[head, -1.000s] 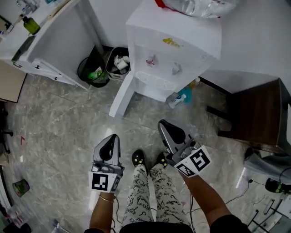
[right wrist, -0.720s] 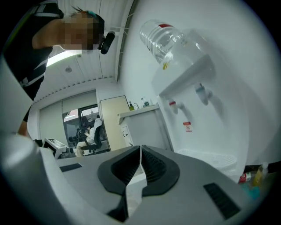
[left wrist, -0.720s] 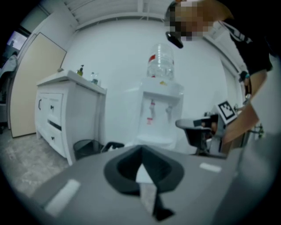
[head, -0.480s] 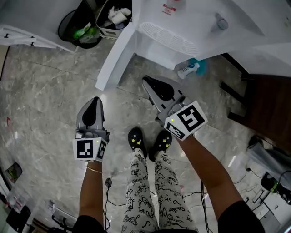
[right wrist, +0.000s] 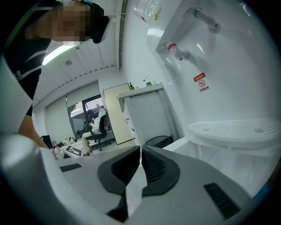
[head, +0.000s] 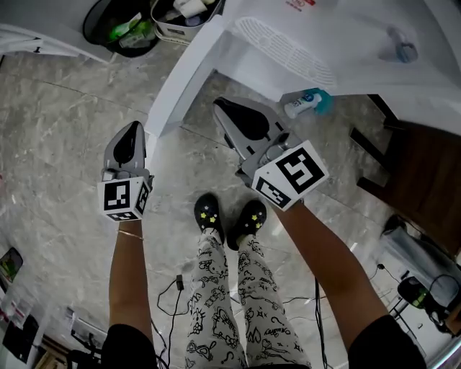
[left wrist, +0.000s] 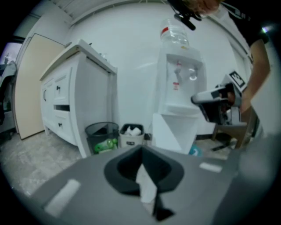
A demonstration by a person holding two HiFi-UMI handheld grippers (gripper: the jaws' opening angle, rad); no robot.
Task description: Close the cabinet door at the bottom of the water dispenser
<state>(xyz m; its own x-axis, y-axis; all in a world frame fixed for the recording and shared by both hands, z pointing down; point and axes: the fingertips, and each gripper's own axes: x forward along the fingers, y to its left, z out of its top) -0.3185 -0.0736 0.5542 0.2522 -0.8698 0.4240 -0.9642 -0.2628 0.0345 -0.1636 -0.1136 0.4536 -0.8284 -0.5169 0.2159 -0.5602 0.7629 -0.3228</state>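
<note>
The white water dispenser (head: 338, 43) stands at the top of the head view, with its drip tray (head: 288, 47) facing me. Its bottom cabinet door (head: 180, 79) hangs open and sticks out over the floor towards me. My left gripper (head: 133, 130) is shut and empty, just left of the door's free end. My right gripper (head: 225, 108) is also shut and empty, to the right of the door, in front of the cabinet opening. In the left gripper view the door (left wrist: 164, 134) shows below the dispenser (left wrist: 182, 83). The right gripper view looks up along the dispenser front (right wrist: 210, 66).
A black bin (head: 115, 25) and a white bin (head: 180, 14) of rubbish stand left of the dispenser, next to a white cupboard (left wrist: 74, 101). A blue-and-white bottle (head: 306, 103) lies on the floor by the dispenser's base. Dark wooden furniture (head: 425, 180) stands at the right. My shoes (head: 209, 216) are close below.
I have stepped closer to the dispenser. Both grippers have moved forward, the left up to the door's free end and the right up to the cabinet front. Both stay shut.
</note>
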